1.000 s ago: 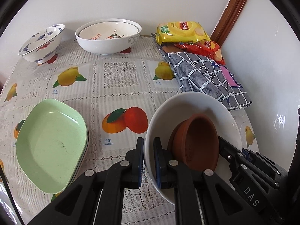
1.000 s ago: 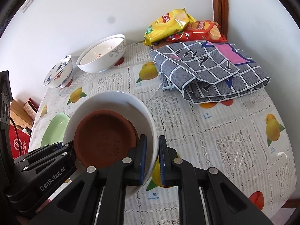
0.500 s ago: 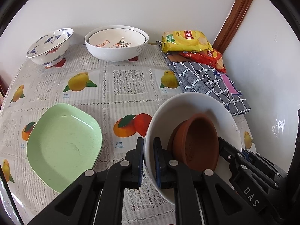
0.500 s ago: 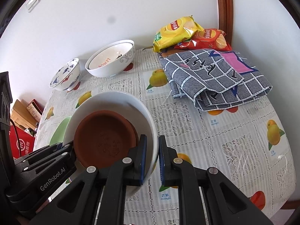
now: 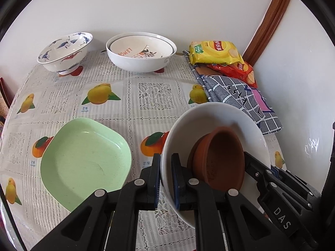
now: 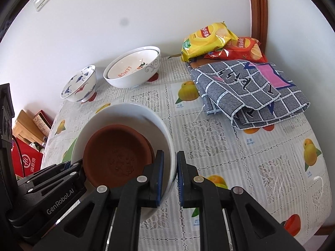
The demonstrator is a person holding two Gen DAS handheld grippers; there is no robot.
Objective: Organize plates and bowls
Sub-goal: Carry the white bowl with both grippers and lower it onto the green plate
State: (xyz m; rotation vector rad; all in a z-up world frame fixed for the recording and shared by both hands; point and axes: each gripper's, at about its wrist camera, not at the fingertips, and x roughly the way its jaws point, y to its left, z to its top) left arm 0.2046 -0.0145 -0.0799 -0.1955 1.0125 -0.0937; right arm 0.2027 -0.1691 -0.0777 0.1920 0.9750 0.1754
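A white bowl [image 5: 219,119] [image 6: 129,115] hangs above the table with brown clay dishes [image 5: 219,156] [image 6: 119,152] nested inside. My left gripper [image 5: 166,179] is shut on its left rim, and my right gripper [image 6: 169,175] is shut on the opposite rim. Stacked green plates [image 5: 83,163] lie on the table at lower left in the left wrist view. At the back by the wall stand a blue-patterned footed bowl [image 5: 65,52] [image 6: 80,85] and nested white bowls with a lemon print [image 5: 141,52] [image 6: 134,69].
A folded grey checked cloth [image 6: 249,92] [image 5: 234,96] lies at the right, with yellow [image 6: 207,39] and red [image 6: 240,49] chip bags behind it in the corner. The fruit-print tablecloth [image 5: 155,98] covers the table. Boxes [image 6: 27,159] sit beyond its left edge.
Both grippers have risen and pulled back with the white bowl held between them. More of the table and the back bowls now shows. The grips are unchanged.
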